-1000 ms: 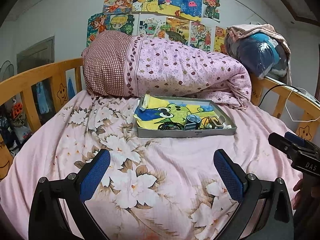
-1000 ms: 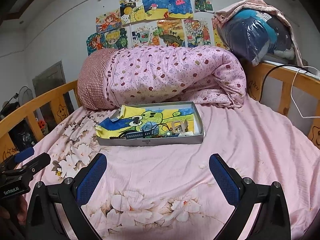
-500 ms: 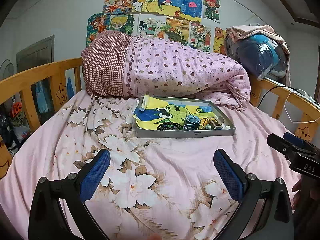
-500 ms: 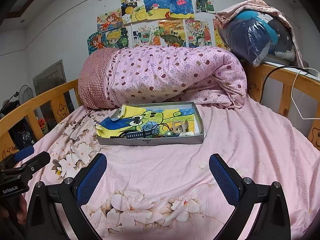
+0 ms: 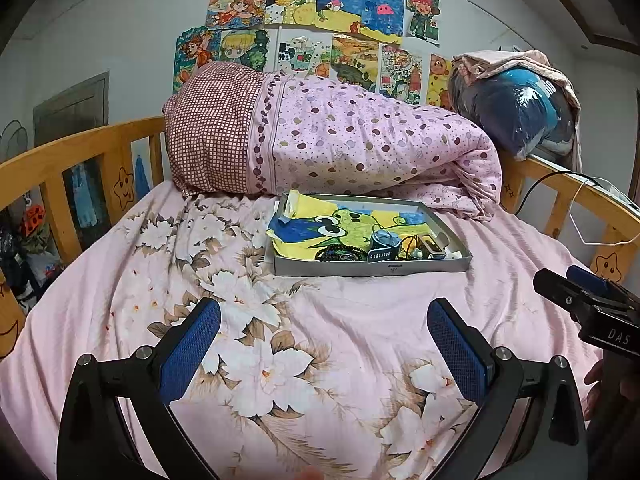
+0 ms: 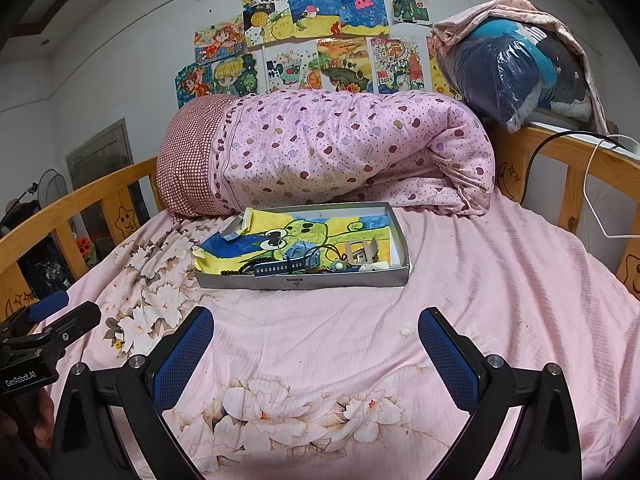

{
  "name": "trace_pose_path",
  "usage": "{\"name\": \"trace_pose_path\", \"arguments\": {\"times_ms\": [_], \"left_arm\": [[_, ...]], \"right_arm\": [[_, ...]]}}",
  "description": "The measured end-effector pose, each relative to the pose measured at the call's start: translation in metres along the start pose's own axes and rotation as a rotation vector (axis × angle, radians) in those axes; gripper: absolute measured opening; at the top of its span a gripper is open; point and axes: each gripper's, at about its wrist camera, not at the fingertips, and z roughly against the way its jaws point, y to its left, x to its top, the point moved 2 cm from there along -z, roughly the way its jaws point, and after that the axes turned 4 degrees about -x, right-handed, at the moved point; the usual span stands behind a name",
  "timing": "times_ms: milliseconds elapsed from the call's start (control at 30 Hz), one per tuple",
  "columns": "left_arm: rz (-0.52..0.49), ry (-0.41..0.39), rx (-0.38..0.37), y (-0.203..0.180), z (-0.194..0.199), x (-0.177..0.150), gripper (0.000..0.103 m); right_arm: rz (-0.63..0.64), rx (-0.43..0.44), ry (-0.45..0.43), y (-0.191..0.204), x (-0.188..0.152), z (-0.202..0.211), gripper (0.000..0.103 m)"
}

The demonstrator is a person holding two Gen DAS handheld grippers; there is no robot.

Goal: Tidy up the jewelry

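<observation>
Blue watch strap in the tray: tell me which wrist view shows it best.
The right wrist view: the blue watch strap lies lengthwise along the near wall of the tray, its row of holes plain to see. In the left wrist view the strap appears shorter, partly lost among the beads and cords.

Both wrist cameras look forward, low over the pink flowered bed sheet (image 5: 304, 320), toward the wall. Each sees the shallow grey cardboard tray (image 5: 372, 268) (image 6: 304, 280) ahead of its gripper, well apart. The left view sits more to the left; both share the tray and the rolled pink dotted quilt (image 5: 360, 148) (image 6: 340, 152).
</observation>
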Motion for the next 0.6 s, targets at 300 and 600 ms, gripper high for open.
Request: {"name": "trace_pose_path", "arguments": {"times_ms": [300,600], "left_arm": [[-0.001,-0.001,0.000,-0.0009,0.0000,0.0003,0.101],[-0.001,-0.001,0.001,-0.0011,-0.0001,-0.0008,0.101]], "right_arm": [[0.000,-0.001,0.001,0.0001,0.0001,-0.0001,0.103],[0.002,-0.001,0.001,0.0006,-0.0002,-0.0005,0.103]]}}
